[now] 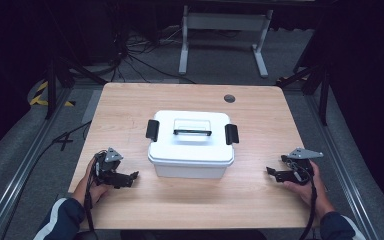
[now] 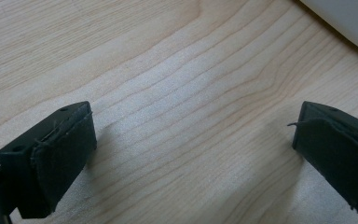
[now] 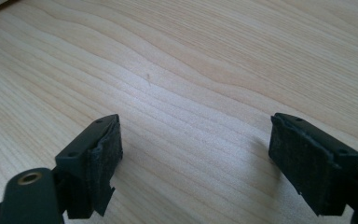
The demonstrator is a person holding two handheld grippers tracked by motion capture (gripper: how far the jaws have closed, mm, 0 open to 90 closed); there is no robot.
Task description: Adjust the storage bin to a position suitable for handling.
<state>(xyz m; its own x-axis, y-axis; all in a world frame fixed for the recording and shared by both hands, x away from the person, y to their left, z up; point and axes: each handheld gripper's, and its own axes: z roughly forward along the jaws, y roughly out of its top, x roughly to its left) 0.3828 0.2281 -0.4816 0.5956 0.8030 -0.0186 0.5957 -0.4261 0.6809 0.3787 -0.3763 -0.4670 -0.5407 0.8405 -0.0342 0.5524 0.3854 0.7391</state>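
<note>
Nearest edge, high view: two forearms in dark sleeves with a white stripe come in from the bottom, one hand on each tool.

Left gripper [image 1: 130, 177] rests low on the wooden table [image 1: 130, 105], left of centre, tips aimed right toward the box. Grey three-cornered plate on top, cable trailing back along the left hand [image 1: 94, 186]. In the left gripper view its jaws stand wide apart with bare wood grain between them — released, holding nothing. The pads [image 2: 65, 158] look frayed at the edges. A white curved corner of the box shows at the top right of that view.

Right gripper [image 1: 272, 172] mirrors it on the right side, tips aimed left, held by the right hand [image 1: 307, 187], cable running down past the wrist. The right gripper view shows the same: jaws spread wide, nothing but tabletop between them — also released.

Between the two, near the table's middle: a white plastic storage box [image 1: 191, 157], lid on. A black latch [image 1: 152, 129] sits on the lid's left end, another on the right end, and a black carry handle [image 1: 192, 132] lies flat in the lid's recess. Both grippers are near the box, not touching it.

Farther back: a round dark cable grommet [image 1: 229, 98] in the tabletop near the far edge. Beyond the table, grey floor, loose cables and a white metal frame [image 1: 225, 35].
</note>
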